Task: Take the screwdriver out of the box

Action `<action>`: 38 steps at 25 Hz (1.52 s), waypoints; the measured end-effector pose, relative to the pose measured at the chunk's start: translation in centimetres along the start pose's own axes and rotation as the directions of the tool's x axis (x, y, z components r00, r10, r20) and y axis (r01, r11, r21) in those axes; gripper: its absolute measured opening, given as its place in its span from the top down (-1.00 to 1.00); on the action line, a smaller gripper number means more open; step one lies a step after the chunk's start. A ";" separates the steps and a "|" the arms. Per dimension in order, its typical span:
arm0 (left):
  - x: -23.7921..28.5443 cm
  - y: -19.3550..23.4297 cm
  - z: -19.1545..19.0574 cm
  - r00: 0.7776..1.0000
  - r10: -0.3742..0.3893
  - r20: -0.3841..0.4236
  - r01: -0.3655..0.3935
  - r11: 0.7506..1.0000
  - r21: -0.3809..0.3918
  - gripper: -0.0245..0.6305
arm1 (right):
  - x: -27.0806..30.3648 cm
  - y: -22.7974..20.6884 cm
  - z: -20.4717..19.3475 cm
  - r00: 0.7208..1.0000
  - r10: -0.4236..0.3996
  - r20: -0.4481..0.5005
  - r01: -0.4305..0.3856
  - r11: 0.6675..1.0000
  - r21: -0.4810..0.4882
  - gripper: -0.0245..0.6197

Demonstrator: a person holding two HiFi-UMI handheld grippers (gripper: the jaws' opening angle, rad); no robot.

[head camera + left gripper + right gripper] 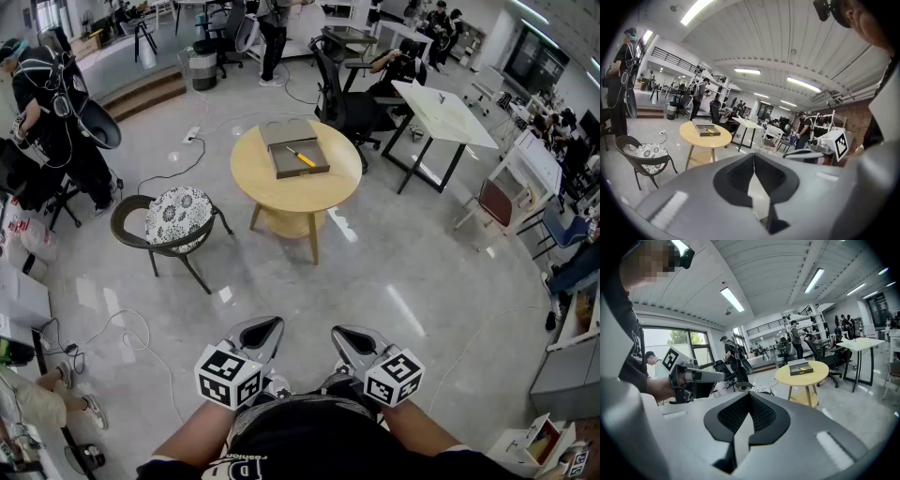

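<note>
Across the room, screwdriver (pixel 301 157) lies in the box (pixel 298 172) on round table (pixel 328 192) — left gripper (pixel 267 323) and right gripper (pixel 342 333) hang clenched, empty — nothing in reach yet.

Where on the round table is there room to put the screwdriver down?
The round table has bare wood along its near edge, in front of the box, and on either side of it. The back is crowded: the lid lies right behind the box.

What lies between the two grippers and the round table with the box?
Only bare floor, as the head view shows; the cushioned chair stands off to the left of that stretch.
</note>
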State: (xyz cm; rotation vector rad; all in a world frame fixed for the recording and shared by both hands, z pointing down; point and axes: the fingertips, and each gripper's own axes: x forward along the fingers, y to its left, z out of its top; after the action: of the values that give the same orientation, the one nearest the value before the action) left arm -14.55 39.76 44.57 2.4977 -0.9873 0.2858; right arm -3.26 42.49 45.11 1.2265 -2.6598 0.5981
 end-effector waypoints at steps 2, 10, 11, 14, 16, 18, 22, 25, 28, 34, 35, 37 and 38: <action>-0.1 -0.1 0.2 1.000 0.003 0.001 -0.003 1.000 -0.001 0.74 | -0.1 0.0 0.2 1.000 0.000 -0.001 0.000 1.000 0.000 0.92; 0.3 0.2 0.1 1.000 0.003 -0.009 -0.003 1.000 -0.001 0.74 | 0.1 -0.1 0.3 1.000 0.000 0.002 0.000 1.000 -0.003 0.92; 0.3 0.2 0.0 1.000 0.002 -0.011 -0.002 1.000 -0.001 0.74 | 0.1 -0.1 0.4 1.000 0.005 0.006 -0.005 1.000 0.004 0.92; 0.4 0.3 -0.2 1.000 0.005 -0.022 -0.005 1.000 0.000 0.74 | 0.2 0.2 0.7 0.999 0.028 0.023 -0.029 0.999 0.033 0.92; 0.4 0.4 -0.2 1.000 0.009 -0.029 -0.009 1.000 -0.004 0.74 | 0.2 0.3 0.9 0.999 0.026 0.028 -0.027 0.999 0.039 0.92; 0.3 0.3 -0.2 0.999 0.008 -0.031 -0.008 1.000 -0.006 0.74 | 0.2 0.3 0.8 1.000 0.011 0.021 -0.012 0.999 0.030 0.92; 0.2 0.4 -0.3 0.999 0.005 -0.031 -0.005 1.000 0.001 0.74 | 0.4 0.1 0.6 1.000 -0.005 0.017 0.005 1.000 0.023 0.92; 0.0 0.7 -0.3 0.999 0.004 -0.032 -0.004 1.000 0.003 0.74 | 0.5 0.2 0.7 1.000 -0.011 0.022 0.011 1.000 0.029 0.92; -0.1 0.7 -0.3 0.999 0.002 -0.033 -0.002 1.000 0.012 0.74 | 0.5 0.3 0.7 1.000 -0.015 0.025 0.014 0.999 0.029 0.92; -0.6 1.1 -0.8 0.999 -0.002 -0.040 0.003 1.000 0.017 0.74 | 0.9 1.0 0.4 1.000 -0.018 0.020 0.018 0.999 0.032 0.92; -0.7 1.2 -0.9 0.999 -0.003 -0.041 0.004 1.000 0.016 0.74 | 0.9 1.1 0.3 1.000 -0.021 0.018 0.020 0.999 0.033 0.92; -0.9 1.3 -0.9 0.999 -0.006 -0.042 0.007 1.000 0.011 0.74 | 0.9 1.2 0.2 1.000 -0.027 0.015 0.027 0.999 0.035 0.92; -0.9 1.4 -1.0 0.999 -0.009 -0.043 0.009 1.000 0.009 0.74 | 0.9 1.2 0.1 0.999 -0.031 0.012 0.030 0.999 0.036 0.92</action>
State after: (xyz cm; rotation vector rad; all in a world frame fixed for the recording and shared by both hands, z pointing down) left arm -16.13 39.86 45.61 2.4926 -0.9592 0.3403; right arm -4.74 42.57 44.89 1.2824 -2.6467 0.6376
